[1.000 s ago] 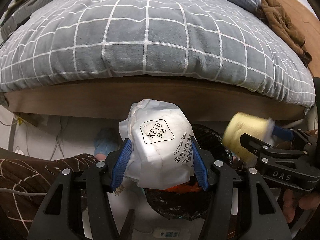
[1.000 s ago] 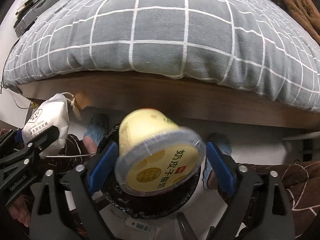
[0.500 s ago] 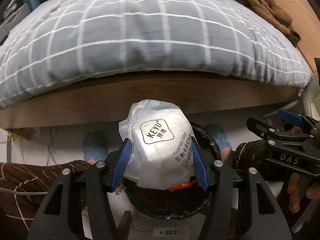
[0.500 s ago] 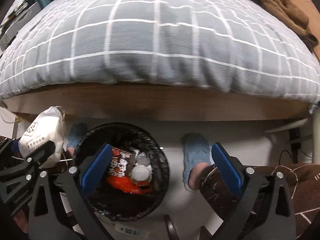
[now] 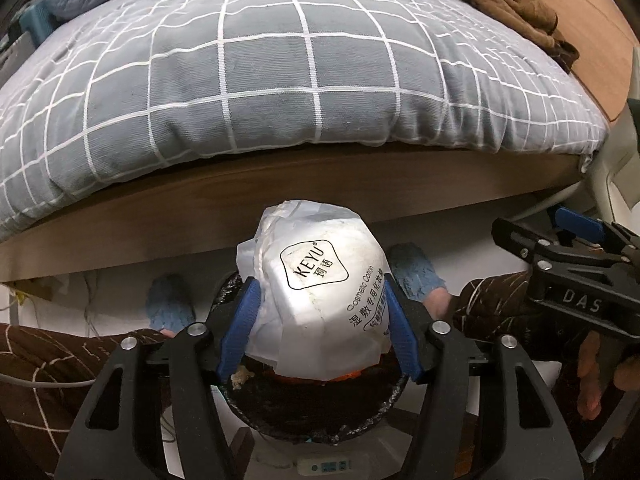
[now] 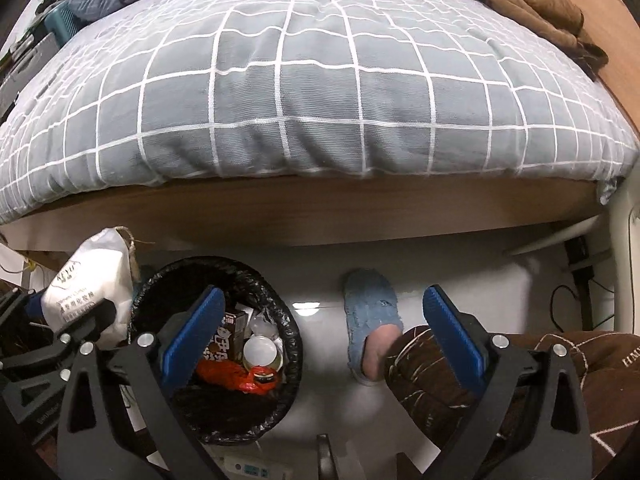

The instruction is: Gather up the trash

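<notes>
My left gripper (image 5: 320,332) is shut on a white cotton-pad bag (image 5: 320,292) printed KEYU and holds it just above the black-lined trash bin (image 5: 316,416). The bag also shows in the right wrist view (image 6: 90,288), at the bin's left rim. My right gripper (image 6: 320,332) is open and empty, to the right of the bin (image 6: 288,344). In the bin lie a yellow cup (image 6: 260,350), a dark carton (image 6: 228,338) and an orange wrapper (image 6: 228,372). The right gripper shows in the left wrist view (image 5: 560,248) at the right.
A bed with a grey checked duvet (image 6: 304,92) and wooden frame (image 6: 320,212) stands ahead. The person's feet in blue slippers (image 6: 370,312) rest on the white floor beside the bin; brown-trousered knees (image 6: 520,364) flank it. Cables (image 6: 576,292) lie at the right.
My right gripper opened and dropped the yellow cup into the bin, then moved right. The left gripper keeps the bag and has shifted over the bin.
</notes>
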A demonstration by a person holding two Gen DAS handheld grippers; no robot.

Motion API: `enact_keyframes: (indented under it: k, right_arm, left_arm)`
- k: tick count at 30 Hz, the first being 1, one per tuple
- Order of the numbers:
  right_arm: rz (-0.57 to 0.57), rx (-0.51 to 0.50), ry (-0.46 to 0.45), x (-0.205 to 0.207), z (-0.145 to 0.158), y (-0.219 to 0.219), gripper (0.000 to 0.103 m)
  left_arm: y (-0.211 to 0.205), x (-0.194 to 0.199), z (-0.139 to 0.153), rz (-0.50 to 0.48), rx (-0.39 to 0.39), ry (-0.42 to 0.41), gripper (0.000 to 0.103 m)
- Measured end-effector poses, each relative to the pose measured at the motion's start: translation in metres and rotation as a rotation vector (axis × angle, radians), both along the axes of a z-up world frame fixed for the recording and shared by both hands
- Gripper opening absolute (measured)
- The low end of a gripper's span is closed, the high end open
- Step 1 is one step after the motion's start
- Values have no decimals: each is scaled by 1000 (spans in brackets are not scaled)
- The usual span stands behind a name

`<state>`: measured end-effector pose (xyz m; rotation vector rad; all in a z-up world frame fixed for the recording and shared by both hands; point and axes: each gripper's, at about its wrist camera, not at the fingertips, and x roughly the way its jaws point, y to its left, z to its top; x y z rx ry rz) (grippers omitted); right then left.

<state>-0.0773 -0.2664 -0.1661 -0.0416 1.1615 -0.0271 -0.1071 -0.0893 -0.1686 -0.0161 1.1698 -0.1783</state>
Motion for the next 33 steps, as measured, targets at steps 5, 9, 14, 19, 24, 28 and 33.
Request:
enact_keyframes:
  k: [5,9,14,19,24,28,33]
  right_arm:
    - [28,-4,-19,3,9,13,95]
    - [46,1,-49,4,15,19,95]
    - [73,0,-133,7,43,27,95]
    - [86,-21,-195,8,74,35,95]
    - [80,14,-287,-4,130,37,95]
    - [81,9,-348,-21,169,38,95]
    - [52,38,-390,-42,206,31,95]
  left_arm:
    - [2,-1,2,13,47,-38,78]
    - [14,0,17,55,54,-82,89]
    - [37,3,51,138,31,-166,97]
    - [43,-1,94,156,52,-235,97]
    - [44,-20,149,176,80,-335,97]
    - [47,-34,183,186,43,-372,97]
    - [46,-53,213,172,41,-406,97]
